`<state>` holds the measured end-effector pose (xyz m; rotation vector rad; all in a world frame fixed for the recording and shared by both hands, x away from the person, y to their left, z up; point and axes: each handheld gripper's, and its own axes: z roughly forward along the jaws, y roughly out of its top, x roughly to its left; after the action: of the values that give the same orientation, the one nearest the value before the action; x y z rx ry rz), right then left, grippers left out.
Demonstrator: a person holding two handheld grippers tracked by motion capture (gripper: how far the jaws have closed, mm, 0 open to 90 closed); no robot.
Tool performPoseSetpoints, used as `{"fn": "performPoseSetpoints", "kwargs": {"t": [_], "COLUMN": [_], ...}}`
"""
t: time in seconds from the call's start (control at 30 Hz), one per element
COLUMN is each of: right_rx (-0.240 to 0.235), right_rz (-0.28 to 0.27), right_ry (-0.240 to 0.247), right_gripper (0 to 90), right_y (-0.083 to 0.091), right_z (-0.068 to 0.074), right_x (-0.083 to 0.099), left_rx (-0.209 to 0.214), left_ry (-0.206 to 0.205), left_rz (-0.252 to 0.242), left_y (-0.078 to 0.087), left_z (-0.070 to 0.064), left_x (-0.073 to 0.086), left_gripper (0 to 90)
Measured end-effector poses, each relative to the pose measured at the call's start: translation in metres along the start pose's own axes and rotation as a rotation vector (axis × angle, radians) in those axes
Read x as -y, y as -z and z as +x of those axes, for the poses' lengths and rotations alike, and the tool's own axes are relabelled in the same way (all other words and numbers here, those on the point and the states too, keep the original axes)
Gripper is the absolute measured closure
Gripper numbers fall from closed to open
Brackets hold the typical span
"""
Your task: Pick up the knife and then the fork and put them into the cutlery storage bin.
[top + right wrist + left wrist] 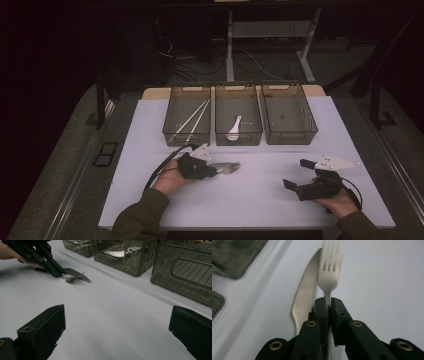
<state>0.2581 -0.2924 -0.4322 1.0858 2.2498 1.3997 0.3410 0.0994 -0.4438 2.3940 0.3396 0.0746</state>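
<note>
A metal fork (329, 272) is clamped by its neck in my left gripper (329, 301), which is shut on it just above the white table. A steel knife (305, 293) lies flat right beside the fork. In the high view the left gripper (215, 170) sits left of centre with fork (230, 167) tines pointing right. My right gripper (298, 174) hovers at the right front, jaws wide open and empty. From the right gripper view, the fork (73, 278) and knife (77, 273) lie far left.
Three dark mesh bins stand in a row at the back: the left bin (187, 114) holds chopsticks (194, 120), the middle bin (238, 114) a white spoon (234, 128), the right bin (289, 113) looks empty. White table cover (260, 195) spreads in front.
</note>
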Motion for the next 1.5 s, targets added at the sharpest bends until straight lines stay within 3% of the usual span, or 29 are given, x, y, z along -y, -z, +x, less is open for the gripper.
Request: {"fn": "performPoseSetpoints", "kwargs": {"t": [0.27, 0.47, 0.6, 0.87, 1.27, 1.5], "right_rx": [-0.002, -0.047, -0.084, -0.187, -0.261, -0.310], "right_rz": [0.002, 0.003, 0.002, -0.012, -0.022, -0.003], "right_ry": [-0.001, -0.047, -0.064, -0.108, -0.182, -0.203], "right_gripper": [0.6, 4.5, 7.1, 29.0, 46.8, 60.6], "right_y": [0.000, -0.004, -0.015, -0.044, -0.066, -0.078], "right_z": [-0.001, 0.001, 0.006, 0.019, 0.018, 0.018], "right_x": [0.000, -0.007, -0.022, -0.047, -0.067, -0.072], "left_rx": [-0.005, -0.040, -0.077, -0.129, -0.170, -0.192], "left_ry": [0.015, 0.059, 0.068, 0.058, 0.011, -0.011], "left_rz": [0.006, -0.054, -0.090, -0.132, -0.196, -0.202], "left_y": [0.003, 0.013, 0.018, 0.016, 0.015, 0.016], "left_z": [-0.006, -0.014, -0.022, -0.037, -0.051, -0.054], "left_x": [-0.002, -0.015, -0.027, -0.050, -0.063, -0.065], "left_gripper": [84.6, 84.5, 84.5, 84.5, 84.5, 84.5]}}
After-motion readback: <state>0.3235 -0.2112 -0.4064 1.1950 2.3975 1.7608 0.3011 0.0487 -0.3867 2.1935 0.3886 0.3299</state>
